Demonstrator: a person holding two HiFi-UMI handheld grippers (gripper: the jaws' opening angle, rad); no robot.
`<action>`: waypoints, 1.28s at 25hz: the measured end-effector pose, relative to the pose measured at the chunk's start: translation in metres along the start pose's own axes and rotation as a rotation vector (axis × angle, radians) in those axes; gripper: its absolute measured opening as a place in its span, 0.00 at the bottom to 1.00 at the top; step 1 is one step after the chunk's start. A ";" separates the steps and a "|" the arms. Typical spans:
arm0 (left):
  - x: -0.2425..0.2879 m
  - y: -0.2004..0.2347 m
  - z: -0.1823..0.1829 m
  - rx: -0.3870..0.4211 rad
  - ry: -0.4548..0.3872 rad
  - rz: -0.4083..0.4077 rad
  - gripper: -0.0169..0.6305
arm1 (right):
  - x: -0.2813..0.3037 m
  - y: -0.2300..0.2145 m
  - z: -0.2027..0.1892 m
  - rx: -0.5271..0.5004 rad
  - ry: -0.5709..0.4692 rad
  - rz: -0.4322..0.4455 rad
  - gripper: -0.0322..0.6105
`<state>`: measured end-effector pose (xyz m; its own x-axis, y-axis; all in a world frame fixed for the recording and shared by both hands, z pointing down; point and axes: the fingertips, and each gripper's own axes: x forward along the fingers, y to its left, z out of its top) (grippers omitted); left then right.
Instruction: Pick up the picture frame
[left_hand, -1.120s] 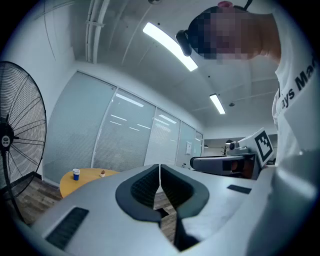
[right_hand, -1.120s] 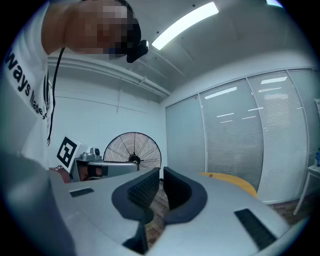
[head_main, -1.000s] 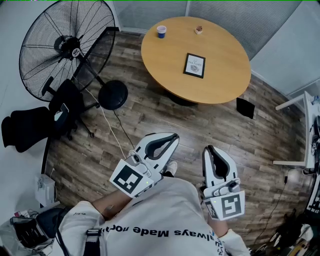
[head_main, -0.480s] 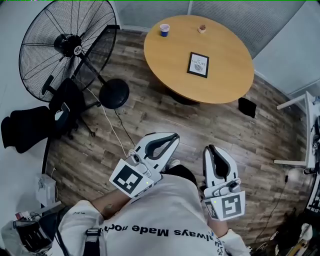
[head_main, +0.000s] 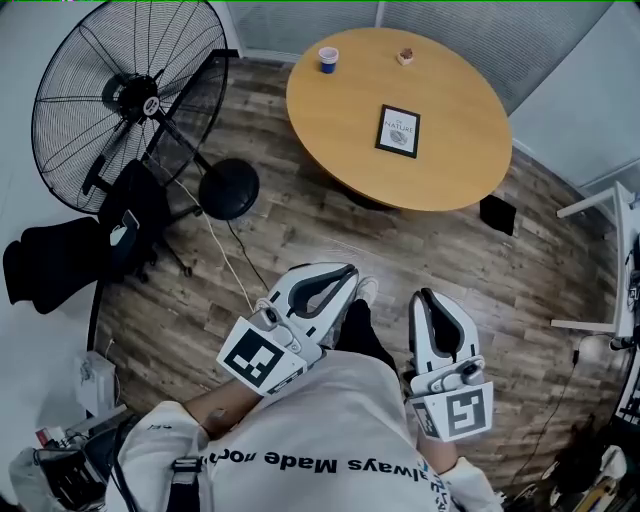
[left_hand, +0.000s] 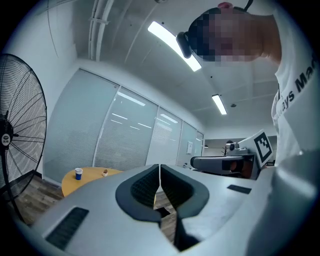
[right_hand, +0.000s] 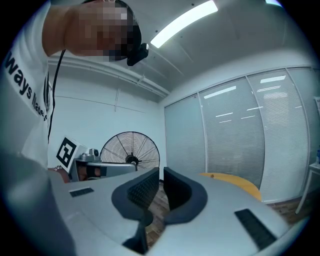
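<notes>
Head view: the picture frame (head_main: 398, 131) lies flat on the tabletop (head_main: 330, 100), upper centre, well apart from your left gripper (head_main: 345, 272) and right gripper (head_main: 425, 297). Left gripper view: fingers closed, empty. Right gripper view: fingers all but closed, empty. You are likely at the approach step; next, close in and open the fingers.

Brown wood-plank floor (head_main: 300, 235) between person and round light-wood table (head_main: 450, 165): open, straight way through. Tabletop bare all round black picture frame (head_main: 398, 131). Blue-and-white paper cup (head_main: 328, 60) and small brown object (head_main: 404, 56) at far rim, well apart from frame. Left side crowded: large black wire-cage floor fan (head_main: 120, 100), black office chair (head_main: 60, 262). Right: flat black square (head_main: 496, 215) on floor near table, white desk (head_main: 614, 260) at edge.
</notes>
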<state>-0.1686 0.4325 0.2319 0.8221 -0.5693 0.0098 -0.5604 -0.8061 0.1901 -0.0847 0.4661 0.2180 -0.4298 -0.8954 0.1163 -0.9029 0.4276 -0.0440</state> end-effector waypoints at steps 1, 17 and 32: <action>0.005 0.002 0.001 0.001 -0.001 0.000 0.08 | 0.003 -0.005 0.000 -0.002 0.001 0.000 0.13; 0.121 0.043 0.016 0.013 0.009 0.011 0.08 | 0.063 -0.114 0.014 0.000 -0.006 -0.007 0.13; 0.237 0.070 0.021 0.030 0.028 0.058 0.08 | 0.114 -0.225 0.022 -0.002 -0.004 0.048 0.13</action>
<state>-0.0149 0.2378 0.2265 0.7906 -0.6106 0.0475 -0.6094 -0.7768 0.1588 0.0696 0.2654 0.2195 -0.4723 -0.8745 0.1103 -0.8814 0.4701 -0.0473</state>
